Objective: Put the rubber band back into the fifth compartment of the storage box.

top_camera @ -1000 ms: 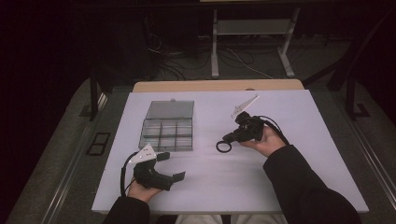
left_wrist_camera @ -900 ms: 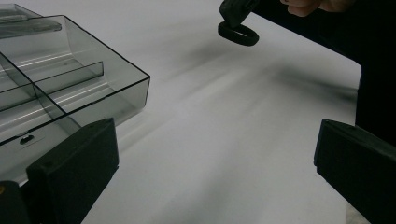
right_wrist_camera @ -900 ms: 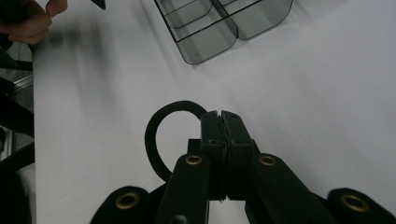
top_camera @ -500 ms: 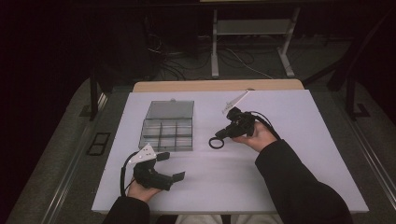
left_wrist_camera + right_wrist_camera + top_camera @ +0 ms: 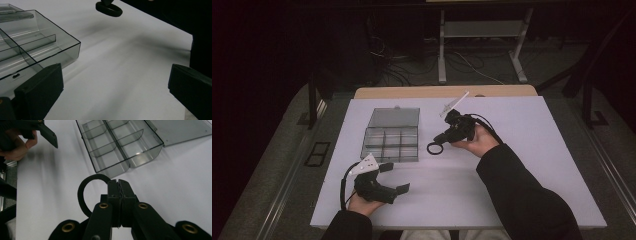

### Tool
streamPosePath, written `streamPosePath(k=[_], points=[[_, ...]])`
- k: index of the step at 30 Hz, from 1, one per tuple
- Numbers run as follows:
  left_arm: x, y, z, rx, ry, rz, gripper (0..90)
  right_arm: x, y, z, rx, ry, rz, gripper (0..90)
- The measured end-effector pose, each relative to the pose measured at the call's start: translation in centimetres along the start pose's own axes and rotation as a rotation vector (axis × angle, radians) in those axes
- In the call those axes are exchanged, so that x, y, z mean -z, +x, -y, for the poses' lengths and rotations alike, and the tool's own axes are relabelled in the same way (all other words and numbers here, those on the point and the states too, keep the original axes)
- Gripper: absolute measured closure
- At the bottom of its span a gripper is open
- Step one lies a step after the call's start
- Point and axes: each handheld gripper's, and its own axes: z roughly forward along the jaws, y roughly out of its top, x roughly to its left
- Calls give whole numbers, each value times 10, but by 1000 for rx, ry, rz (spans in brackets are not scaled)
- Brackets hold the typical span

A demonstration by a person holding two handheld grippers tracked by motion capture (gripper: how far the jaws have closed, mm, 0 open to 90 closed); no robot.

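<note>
High view. White bench (image 5: 522, 200). Clear smoked plastic compartment box (image 5: 391, 142) left of centre, its lid (image 5: 394, 117) folded flat behind it. Right gripper (image 5: 443, 140) has moved leftward over the past second, bringing a black rubber ring (image 5: 435, 148) from mid-bench to just beside the box's right wall; judged to be a delivery into a compartment, nearly arrived. Left gripper (image 5: 394, 177) rests at the near edge, jaws spread and empty, unmoved.

Left gripper view. Box corner (image 5: 75, 45) at left; ring (image 5: 109, 8) hanging above the bench, apart from the box. Bare bench between the jaws.

Right gripper view. Jaws pressed together, pinching the ring (image 5: 83, 192) by its rim; it hangs to their left. Open compartments (image 5: 117, 145) lie ahead, empty as far as visible. The near wall must be cleared; free room on either side.
</note>
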Motion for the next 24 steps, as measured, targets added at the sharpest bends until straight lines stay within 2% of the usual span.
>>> streamPosePath(k=[3,8,24], points=[[0,0,0,2,-4,2,0,-1,1,-6,10,-5,0,883],[0,0,0,1,-3,1,0,-2,1,-14,-5,0,0,883],[2,0,0,5,-14,-1,0,-17,-1,-46,24,6,7,883]])
